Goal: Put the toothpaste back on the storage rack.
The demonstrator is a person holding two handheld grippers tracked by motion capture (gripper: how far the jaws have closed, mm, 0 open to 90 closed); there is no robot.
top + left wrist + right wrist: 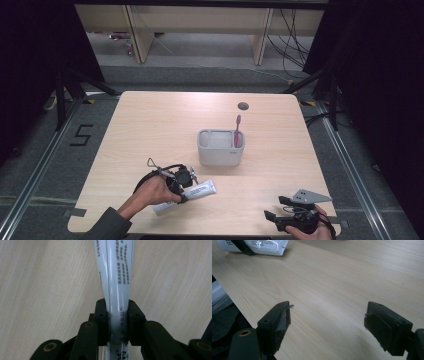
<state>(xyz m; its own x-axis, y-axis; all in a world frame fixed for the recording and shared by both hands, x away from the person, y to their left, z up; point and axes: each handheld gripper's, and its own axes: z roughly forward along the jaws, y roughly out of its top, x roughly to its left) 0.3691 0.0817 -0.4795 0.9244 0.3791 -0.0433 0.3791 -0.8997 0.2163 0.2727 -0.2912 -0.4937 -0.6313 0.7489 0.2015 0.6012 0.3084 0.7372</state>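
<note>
My left gripper (182, 192) is clamped on a white toothpaste tube (186, 196) that lies flat on the wooden table (150, 120). In the left gripper view both black pads (102, 317) press the tube's sides, pinching it narrow, and the tube (116, 277) runs straight ahead of the jaws with small printed text along it.

I judge the grasp is made and the lift comes next. That calls for raising the tube clear of the tabletop without letting it swing, then probably carrying it to the grey holder (221, 148), which stands ahead of my left gripper and a little to its right, near but apart.

A red toothbrush (237, 131) stands upright at the holder's right end, so the tube should go into the free space to its left.

My right gripper (280, 207) rests well off to the right near the table's front edge, jaws spread wide, empty.
</note>
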